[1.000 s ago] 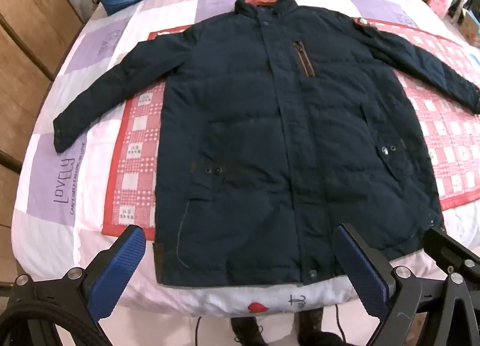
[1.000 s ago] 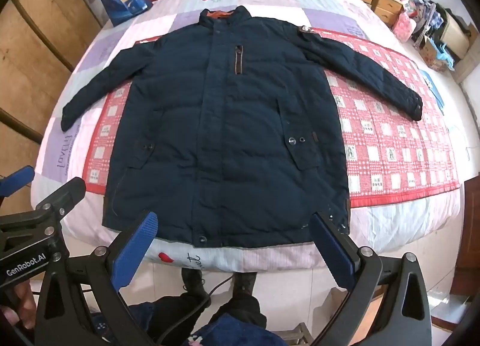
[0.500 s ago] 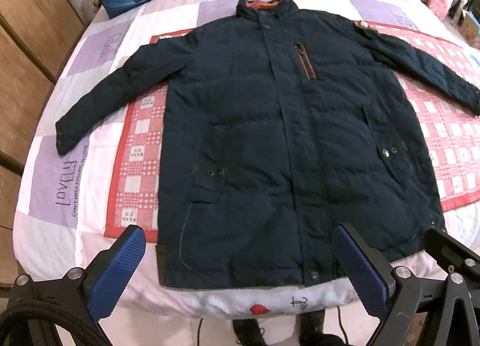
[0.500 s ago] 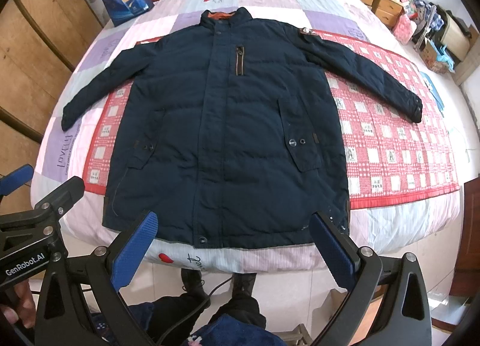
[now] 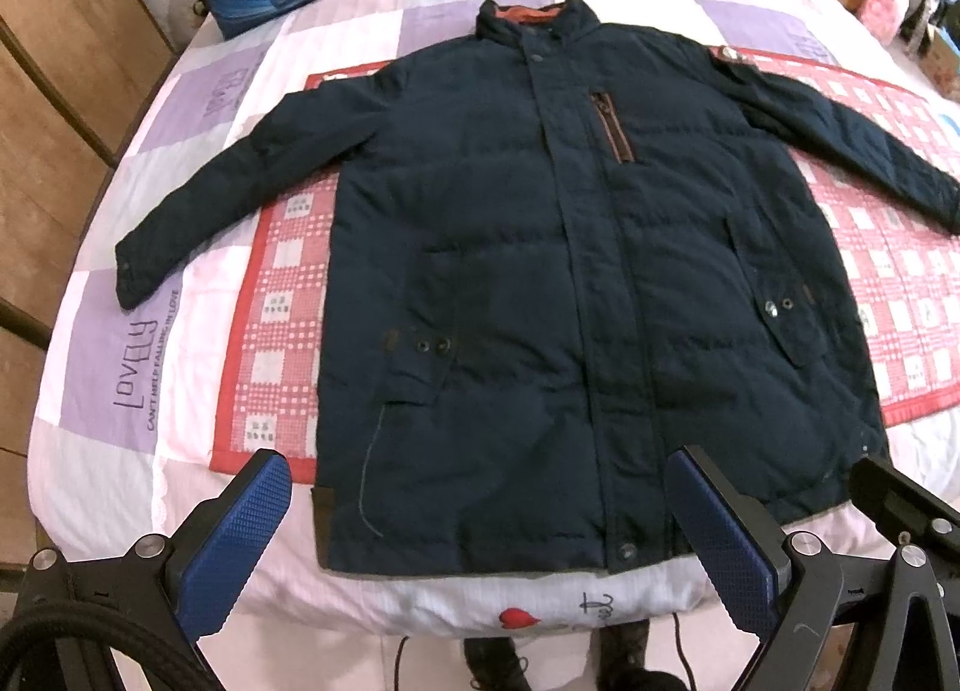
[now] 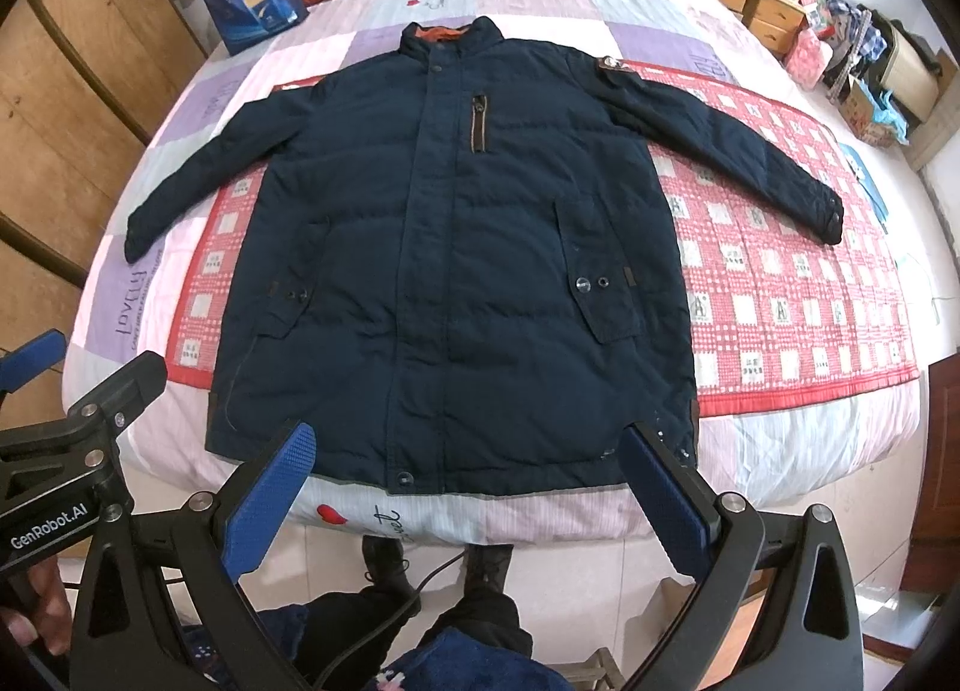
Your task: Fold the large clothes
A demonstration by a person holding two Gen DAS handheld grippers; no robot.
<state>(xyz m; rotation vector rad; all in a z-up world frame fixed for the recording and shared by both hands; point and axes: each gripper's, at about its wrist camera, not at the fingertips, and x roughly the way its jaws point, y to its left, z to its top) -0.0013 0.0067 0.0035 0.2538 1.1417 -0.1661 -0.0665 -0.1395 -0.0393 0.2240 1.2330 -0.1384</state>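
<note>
Jacket (image 5: 540, 271) is lying flat and face up on the bed (image 5: 120, 451), zipped, both sleeves spread out to the sides, collar pointing away from me. It sits partly on a red checked blanket (image 5: 276, 295), with its hem right by the near edge of the mattress. My left claw (image 5: 480, 511) is released, fingers wide apart, hovering at the hem and touching nothing. Right claw (image 6: 468, 487) is the same, spread open with nothing in it. Blue bag (image 6: 255, 1) sits at the far left corner.
</note>
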